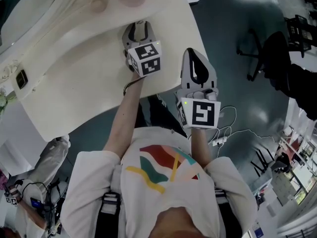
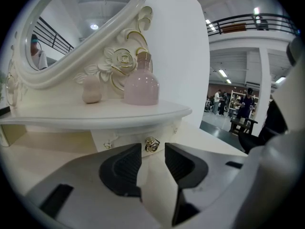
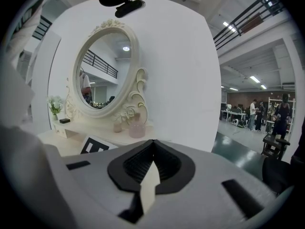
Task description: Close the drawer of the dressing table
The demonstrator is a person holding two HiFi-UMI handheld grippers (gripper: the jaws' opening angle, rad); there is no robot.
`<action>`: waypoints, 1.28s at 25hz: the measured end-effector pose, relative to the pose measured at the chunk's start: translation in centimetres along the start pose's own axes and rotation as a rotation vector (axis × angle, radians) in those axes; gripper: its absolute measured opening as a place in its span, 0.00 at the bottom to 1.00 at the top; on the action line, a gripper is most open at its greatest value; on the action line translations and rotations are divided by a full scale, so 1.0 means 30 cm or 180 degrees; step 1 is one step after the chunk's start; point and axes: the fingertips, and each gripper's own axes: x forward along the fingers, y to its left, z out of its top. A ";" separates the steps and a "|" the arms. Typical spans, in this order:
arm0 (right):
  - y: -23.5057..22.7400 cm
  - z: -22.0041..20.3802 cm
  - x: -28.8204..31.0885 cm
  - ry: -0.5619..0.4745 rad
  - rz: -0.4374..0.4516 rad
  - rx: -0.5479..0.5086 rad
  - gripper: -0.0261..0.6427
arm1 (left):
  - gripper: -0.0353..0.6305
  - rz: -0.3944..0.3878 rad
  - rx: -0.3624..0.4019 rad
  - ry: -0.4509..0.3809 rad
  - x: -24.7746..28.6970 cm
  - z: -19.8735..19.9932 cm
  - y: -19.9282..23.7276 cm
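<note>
Your left gripper (image 2: pixel 152 152) is over the cream-white dressing table (image 1: pixel 99 78), its black jaws apart and gripping nothing. The round gold metal knob (image 2: pixel 152 145) of the small white drawer (image 2: pixel 125 140) shows just beyond the gap, under the curved shelf (image 2: pixel 95 112) that carries a pink glass bottle (image 2: pixel 141 86). Your right gripper (image 3: pixel 152 147) hangs by the table's edge, jaws closed together and empty.

Dressing table top (image 1: pixel 99 73) is seen as smooth, off-white, satin-painted. Mirror frame (image 2: pixel 125 58) is carved, glossy cream, gilt-edged. Drawer knob (image 2: pixel 152 145) is read as shiny gold metal. Pink bottle (image 2: pixel 141 86) is noted as glossy, glass-like. Left gripper (image 2: pixel 152 152) shell is matt grey plastic; pads (image 2: pixel 123 168) are black, ribbed, rubbery. Floor (image 1: pixel 233 14) is dark, glossy. T-shirt (image 1: pixel 168 182) is cloth.
</note>
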 end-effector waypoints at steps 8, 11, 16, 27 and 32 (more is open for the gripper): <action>0.040 0.050 -0.025 -0.0173 0.0055 -0.0058 0.04 | 0.12 -0.0008 0.0085 -0.0138 -0.114 0.028 -0.020; 0.056 0.104 -0.041 -0.0315 0.0084 -0.0102 0.04 | 0.08 0.0015 0.0135 -0.0342 -0.179 0.114 -0.011; 0.096 0.239 -0.071 -0.0611 0.0149 -0.0196 0.04 | 0.07 0.0094 0.0133 -0.0750 -0.321 0.304 0.060; 0.313 0.552 -0.123 -0.1302 0.0551 -0.0349 0.04 | 0.06 0.0394 0.0101 -0.1593 -0.772 0.669 0.297; 0.444 0.630 -0.153 -0.1463 0.0800 -0.0348 0.04 | 0.06 0.0574 0.0068 -0.1791 -0.981 0.713 0.413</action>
